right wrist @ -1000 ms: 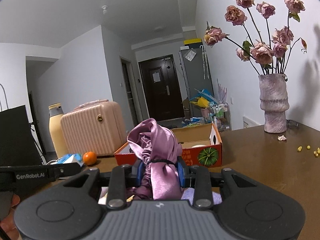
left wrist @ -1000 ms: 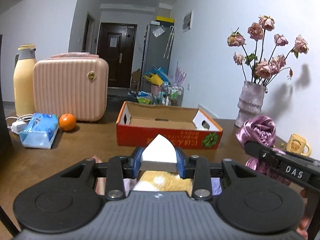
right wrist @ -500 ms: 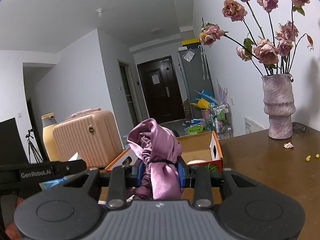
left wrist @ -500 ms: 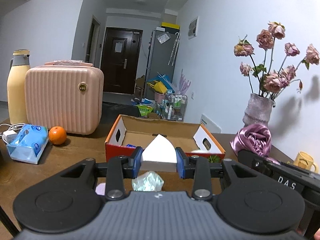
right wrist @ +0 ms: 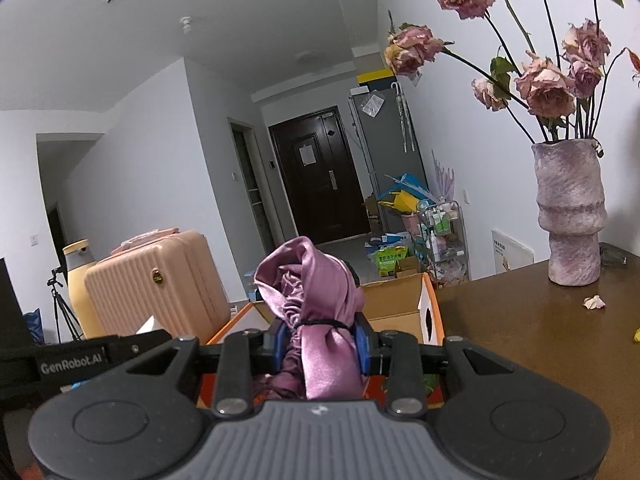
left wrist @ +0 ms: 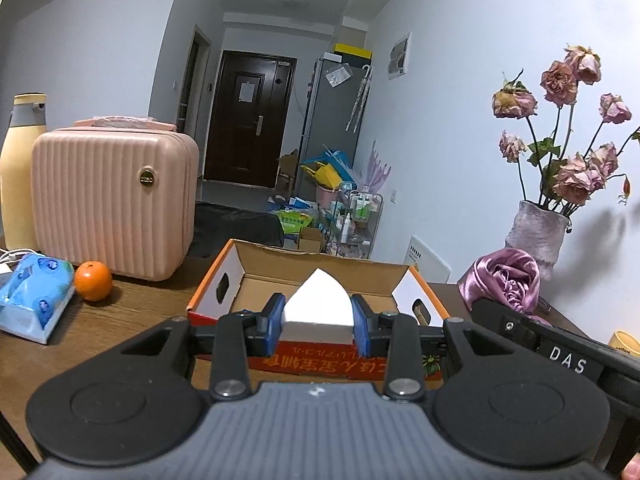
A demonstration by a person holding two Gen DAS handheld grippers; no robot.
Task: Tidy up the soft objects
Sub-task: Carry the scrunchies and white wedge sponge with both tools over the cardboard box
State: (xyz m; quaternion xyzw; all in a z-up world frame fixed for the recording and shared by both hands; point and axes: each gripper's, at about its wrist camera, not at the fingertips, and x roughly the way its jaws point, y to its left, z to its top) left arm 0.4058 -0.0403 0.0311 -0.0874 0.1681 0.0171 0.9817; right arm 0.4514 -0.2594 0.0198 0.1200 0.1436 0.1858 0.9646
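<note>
Left tool [left wrist: 318, 330] marked "GenRobot.AI" clenched a white foam wedge [left wrist: 317, 306], right tool [right wrist: 320, 340] marked "DAS" gripped purple satin cloth [right wrist: 316, 308], orange cardboard box [left wrist: 248, 272] beyond

Left gripper [left wrist: 318, 330] clamps white sponge [left wrist: 318, 306] before box [left wrist: 320, 356].

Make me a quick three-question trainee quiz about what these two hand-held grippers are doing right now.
1. What does the left hand-held gripper hold?
2. True or false: the right hand-held gripper is shut on the purple satin cloth.
3. The orange lies between the tissue pack and: A the vase, B the pink case, C the cardboard box?

Key: 1 a white foam wedge; 2 true; 3 B.
</note>
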